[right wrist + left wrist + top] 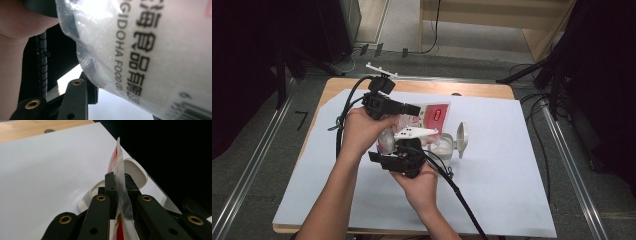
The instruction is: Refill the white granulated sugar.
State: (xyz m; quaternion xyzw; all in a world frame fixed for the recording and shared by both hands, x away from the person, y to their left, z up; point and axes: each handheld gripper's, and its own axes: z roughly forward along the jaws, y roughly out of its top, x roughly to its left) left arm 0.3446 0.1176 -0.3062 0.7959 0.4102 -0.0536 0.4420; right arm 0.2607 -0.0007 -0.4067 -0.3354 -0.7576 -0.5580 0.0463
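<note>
A clear plastic bag (pixel 434 116) with a red and white label hangs above the table. My left gripper (pixel 417 109) is shut on its top edge, and in the left gripper view the jaws of that gripper (pixel 117 177) pinch the thin film (pixel 120 160). My right gripper (pixel 398 150) sits under the bag's lower end. In the right gripper view the printed bag (pixel 150 50) presses against one wide-set finger (pixel 77 97) and hides the other. A white tub (pixel 443 146) with its flip lid (pixel 462 140) open stands just right of the bag.
A white sheet (pixel 492 190) covers most of the wooden table (pixel 412 86). Black cables trail from both grippers over the sheet. Metal rails (pixel 569 165) run along the floor on each side.
</note>
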